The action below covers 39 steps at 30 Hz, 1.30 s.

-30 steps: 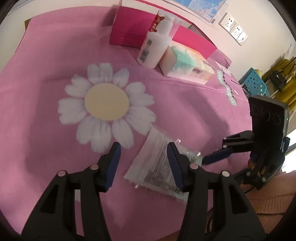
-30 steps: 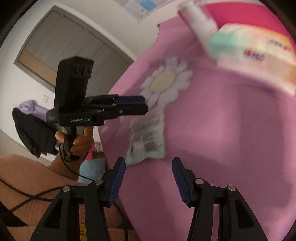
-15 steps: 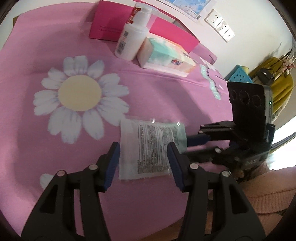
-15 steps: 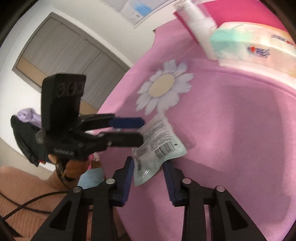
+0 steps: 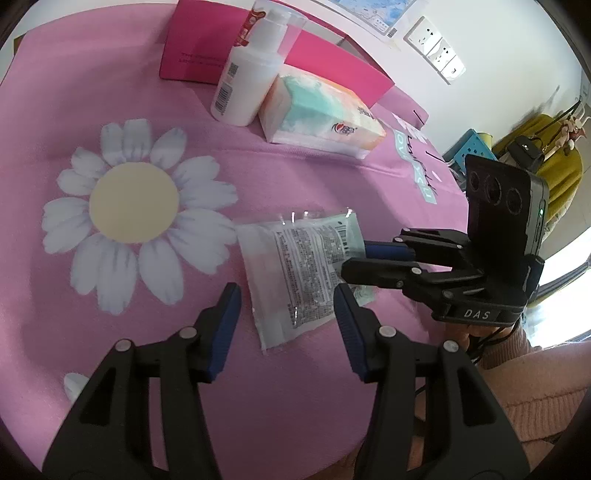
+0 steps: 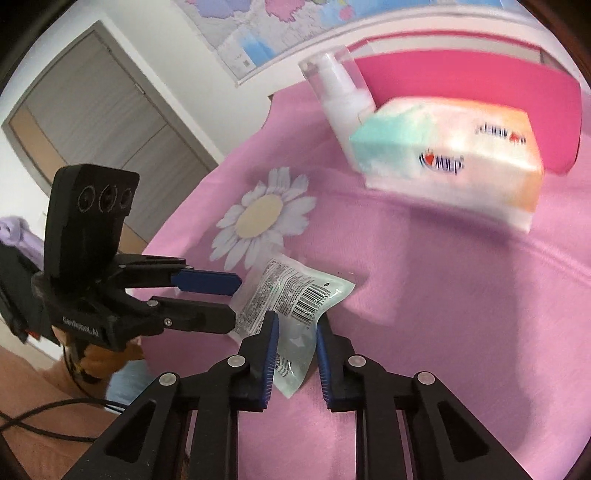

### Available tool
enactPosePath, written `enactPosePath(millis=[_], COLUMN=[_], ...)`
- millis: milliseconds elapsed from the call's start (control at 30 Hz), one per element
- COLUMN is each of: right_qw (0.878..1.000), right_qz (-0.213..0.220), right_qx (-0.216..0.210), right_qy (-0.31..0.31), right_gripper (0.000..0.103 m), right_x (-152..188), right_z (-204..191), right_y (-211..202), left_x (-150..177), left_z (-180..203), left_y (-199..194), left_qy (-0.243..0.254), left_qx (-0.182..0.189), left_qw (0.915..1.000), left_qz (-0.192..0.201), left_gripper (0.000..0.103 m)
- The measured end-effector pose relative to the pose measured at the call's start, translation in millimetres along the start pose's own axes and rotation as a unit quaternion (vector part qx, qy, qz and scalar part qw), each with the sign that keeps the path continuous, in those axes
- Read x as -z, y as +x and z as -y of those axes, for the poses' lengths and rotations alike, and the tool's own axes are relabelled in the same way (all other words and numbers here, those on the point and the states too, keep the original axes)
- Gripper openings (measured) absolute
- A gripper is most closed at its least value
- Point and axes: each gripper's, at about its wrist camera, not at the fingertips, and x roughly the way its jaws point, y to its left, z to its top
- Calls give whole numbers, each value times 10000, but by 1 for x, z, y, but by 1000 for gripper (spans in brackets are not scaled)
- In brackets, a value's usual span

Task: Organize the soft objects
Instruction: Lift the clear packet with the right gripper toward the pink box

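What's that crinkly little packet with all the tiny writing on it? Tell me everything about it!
The packet is a flat, soft pouch of shiny clear plastic with a pale green tint, sealed edges, small black print and a barcode. It looks thin and floppy, with crinkles that catch the light. The right gripper has its jaws closed on one corner, and part of the packet seems lifted off the pink cloth, beside the daisy print. The left gripper is open just in front of it, not touching.

A home bedroom, by the looks: pink daisy-print bedspread, grey wardrobe doors, wall map, wall sockets, lotion bottle and tissue pack near the far edge.
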Motion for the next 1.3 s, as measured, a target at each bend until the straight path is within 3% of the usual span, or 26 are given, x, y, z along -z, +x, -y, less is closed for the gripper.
enactPosePath(millis=[133,233,433,567,1067,1167,1200,1233,1300], right_qw=[9999,9998,9997,9997,9984,9980,9980,9979,9975], right_qz=[80,122,195,232,428,455,463,472,510], right_qx=[-13,-7,82,80,93,92,94,90,45], right_qy=[-100,-139,-124,68,367,419,429,438,477], right_gripper=[18,18,18,18,18,18,18,18,18], right_x=[5,8,10,10,8,8,8,7,5], right_z=[4,4,11,20,40,42,43,43,44], right_y=[-6,-8,-17,-21,-40,-42,-44,-44,-46], left_x=[-5,-10,-16,-18,-32,-33,-33,-33,-33], left_z=[4,8,9,4,17,20,21,21,19], left_y=[6,11,15,18,30,31,31,31,32], left_qy=[103,179,196,10,136,200,212,207,153], left_qx=[109,232,379,719,669,526,433,423,498], left_qw=[9999,9995,9990,9973,9975,9982,9985,9985,9982], left_qz=[-50,-79,-132,-158,-198,-226,-247,-261,-281], left_gripper=[55,62,62,63,63,57,51,44,41])
